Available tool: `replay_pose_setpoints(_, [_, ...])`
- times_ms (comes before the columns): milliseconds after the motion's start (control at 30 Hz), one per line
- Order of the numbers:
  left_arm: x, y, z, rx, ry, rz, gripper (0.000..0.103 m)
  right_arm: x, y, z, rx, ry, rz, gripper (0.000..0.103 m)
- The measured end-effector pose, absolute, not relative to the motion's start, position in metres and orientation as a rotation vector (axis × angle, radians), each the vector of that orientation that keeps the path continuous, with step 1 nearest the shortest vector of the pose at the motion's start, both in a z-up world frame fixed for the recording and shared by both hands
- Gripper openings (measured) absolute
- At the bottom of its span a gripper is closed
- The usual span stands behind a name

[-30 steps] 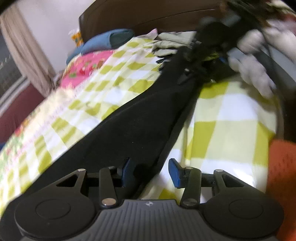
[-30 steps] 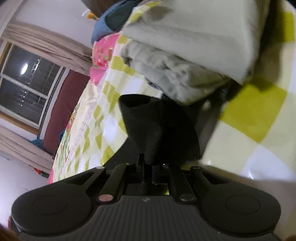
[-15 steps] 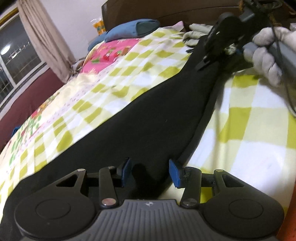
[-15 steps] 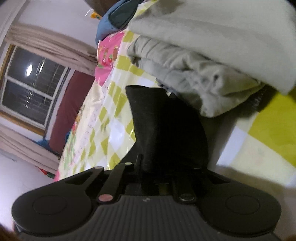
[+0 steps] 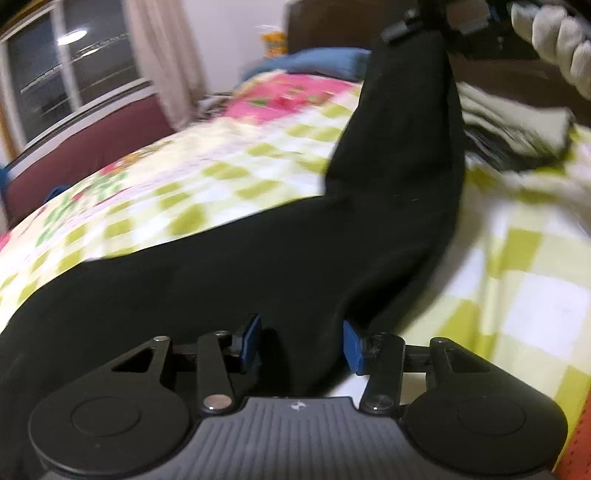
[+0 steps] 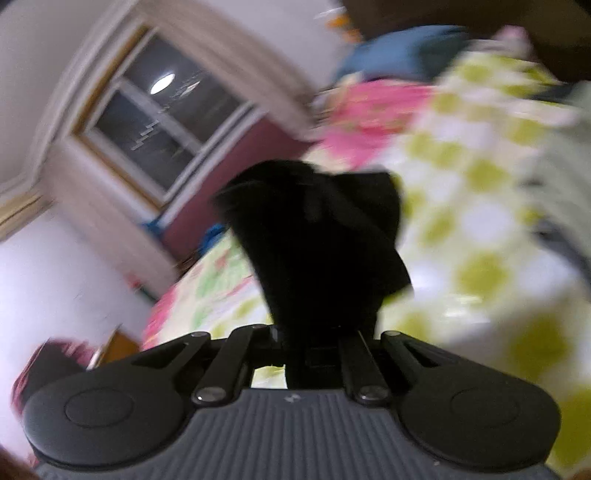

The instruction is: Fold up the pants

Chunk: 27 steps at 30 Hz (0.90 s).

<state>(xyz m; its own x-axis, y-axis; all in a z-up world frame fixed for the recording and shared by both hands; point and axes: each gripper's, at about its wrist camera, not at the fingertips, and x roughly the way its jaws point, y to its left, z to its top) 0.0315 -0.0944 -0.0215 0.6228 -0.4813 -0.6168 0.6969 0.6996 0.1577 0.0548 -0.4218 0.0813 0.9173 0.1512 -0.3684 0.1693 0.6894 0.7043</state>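
Observation:
Black pants (image 5: 295,251) lie lengthwise on the green-checked bedspread (image 5: 524,295). Their far end rises off the bed at the top of the left wrist view, hanging from my right gripper (image 5: 413,26), which a white-gloved hand (image 5: 546,40) holds. In the right wrist view that gripper (image 6: 314,332) is shut on a bunched end of the pants (image 6: 321,236), raised above the bed. My left gripper (image 5: 301,343) sits low at the near part of the leg. Its jaws are opening, and a fold of black cloth lies between the blue pads (image 5: 351,350).
Folded grey clothes (image 5: 517,125) are stacked at the back right of the bed. A blue pillow (image 5: 317,62) lies by the dark headboard (image 5: 332,22). A window (image 5: 74,74) and curtain are to the left. Something orange (image 5: 576,443) shows at the lower right edge.
The right gripper has lifted its end of the pants up off the bed, away from the grey stack. The left gripper has moved along the leg and rolled; the cloth stays between its pads.

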Motion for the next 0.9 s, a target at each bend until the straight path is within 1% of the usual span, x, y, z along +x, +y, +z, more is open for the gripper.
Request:
replay_pose_setpoints(67, [0.037, -0.069, -0.016, 0.351, 0.563, -0.656, 0.063, 0.077, -0.382, 0.097, 0.75, 0.441, 0.075, 0.009])
replay_pose_setpoints(167, [0.046, -0.032, -0.012, 0.299, 0.542, -0.548, 0.063, 0.108, -0.321, 0.105, 0.67, 0.502, 0.19, 0.009])
replay_pose_setpoints(267, [0.055, 0.005, -0.012, 0.293, 0.552, -0.41, 0.063, 0.132, -0.255, 0.095, 0.598, 0.594, 0.307, 0.009])
replay_pose_setpoints(333, [0.063, 0.036, -0.014, 0.248, 0.583, -0.323, 0.063, 0.142, -0.205, 0.08, 0.541, 0.677, 0.39, 0.009])
replay_pose_setpoints(433, [0.067, 0.08, -0.017, 0.157, 0.619, -0.256, 0.063, 0.154, -0.136, 0.059, 0.443, 0.736, 0.475, 0.009])
replay_pose_setpoints(633, [0.056, 0.114, -0.009, 0.104, 0.591, -0.218, 0.063, 0.174, -0.049, 0.027, 0.319, 0.798, 0.512, 0.009])
replay_pose_setpoints(900, [0.062, 0.142, -0.011, 0.043, 0.573, -0.153, 0.063, 0.186, 0.009, 0.037, 0.183, 0.734, 0.539, 0.01])
